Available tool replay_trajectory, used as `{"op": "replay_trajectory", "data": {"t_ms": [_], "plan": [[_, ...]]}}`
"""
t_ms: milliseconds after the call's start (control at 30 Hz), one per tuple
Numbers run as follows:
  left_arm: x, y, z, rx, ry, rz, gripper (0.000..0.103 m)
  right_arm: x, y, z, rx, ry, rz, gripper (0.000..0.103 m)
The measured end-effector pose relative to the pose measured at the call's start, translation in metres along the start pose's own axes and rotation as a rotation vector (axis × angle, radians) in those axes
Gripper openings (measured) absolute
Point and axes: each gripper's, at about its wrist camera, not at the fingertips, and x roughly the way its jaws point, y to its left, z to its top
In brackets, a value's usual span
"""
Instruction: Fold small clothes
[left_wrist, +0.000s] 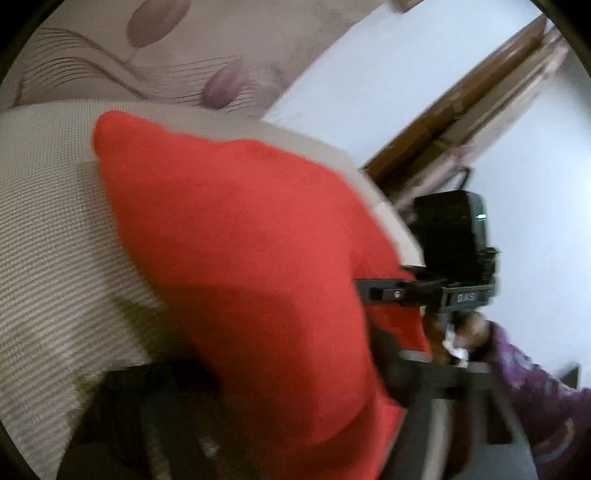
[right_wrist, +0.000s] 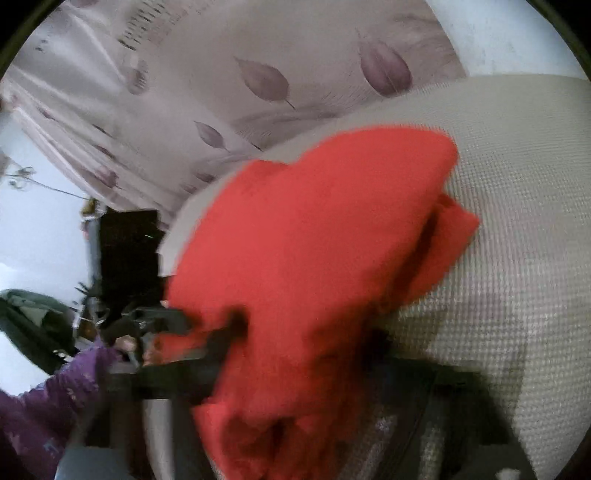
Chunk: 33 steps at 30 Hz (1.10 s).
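A red garment (left_wrist: 240, 266) hangs lifted between both grippers above a beige woven surface (left_wrist: 48, 229). In the left wrist view it covers my left gripper's fingers, and the right gripper (left_wrist: 373, 291) grips its right edge, jaws closed on the cloth. In the right wrist view the red garment (right_wrist: 314, 258) drapes over my right gripper's fingers, and the left gripper (right_wrist: 229, 328) pinches its left edge. The cloth is folded over itself at its far end. Both views are motion-blurred.
A curtain with purple leaf print (right_wrist: 258, 81) hangs behind the beige surface (right_wrist: 517, 258). A white wall (left_wrist: 406, 74) and a brown wooden frame (left_wrist: 454, 107) lie to the right. A purple sleeve (left_wrist: 535, 391) holds the right gripper.
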Motion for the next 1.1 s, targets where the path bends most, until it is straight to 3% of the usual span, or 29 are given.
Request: {"op": "replay_trajectory", "data": {"t_ms": [167,567,1100], "plan": [[-0.002,-0.003,-0.004,0.013,-0.012,0.070,0.043,0.000,0.000,0.000,0.044,-0.031,-0.018,0.026],[-0.047,-0.038,-0.028,0.070,-0.037,0.224,0.040,-0.001,0.045,-0.020,0.108,-0.056,0.010,0.024],[-0.139,-0.075,-0.130,0.069,-0.042,0.383,0.040,0.014,0.139,-0.101,0.089,-0.004,0.116,0.024]]}}
